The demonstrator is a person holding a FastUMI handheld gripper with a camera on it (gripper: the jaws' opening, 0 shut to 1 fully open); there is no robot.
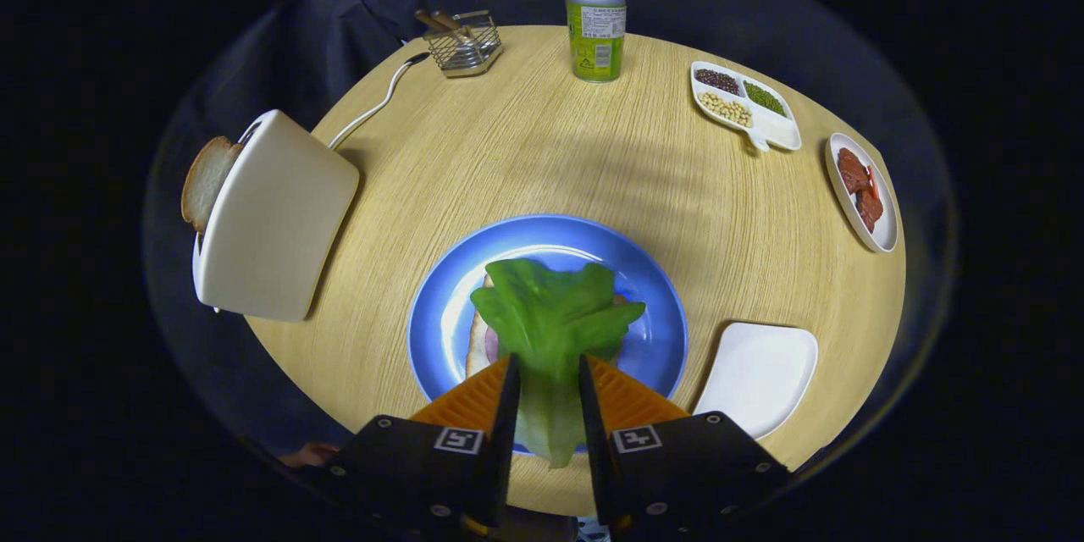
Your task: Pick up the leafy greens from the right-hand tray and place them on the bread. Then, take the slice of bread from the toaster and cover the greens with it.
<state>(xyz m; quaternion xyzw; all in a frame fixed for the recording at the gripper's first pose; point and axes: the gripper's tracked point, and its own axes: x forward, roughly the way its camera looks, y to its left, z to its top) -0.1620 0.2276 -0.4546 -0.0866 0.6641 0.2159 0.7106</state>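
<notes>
1. Gripper [546, 373], bottom centre of the frame: its two fingers are clenched on the pale stem of the leafy greens [550, 313], one finger on each side.
2. Leafy greens: the green blade spreads just ahead of the fingertips, over the blue plate [440, 305] at lower centre.
3. Bread [477, 339] on the plate: a pale edge shows to the left of the greens, the rest hidden beneath the leaf.
4. Toaster [275, 220], left of the frame: cream body with a slice of bread [203, 182] standing out of its slot; a white cord [377, 106] runs from it toward the upper left.
5. White tray [758, 377], lower right, just beside the plate.
6. Long dish with red slices [881, 229], far right.
7. Divided dish [779, 131] of beans and seeds, upper right.
8. Metal bottle [595, 25], upper centre, upright.
9. Wire holder [464, 42], upper left of centre, with wooden-handled items inside.
10. Round wooden table [542, 152] bearing all of the above.
</notes>
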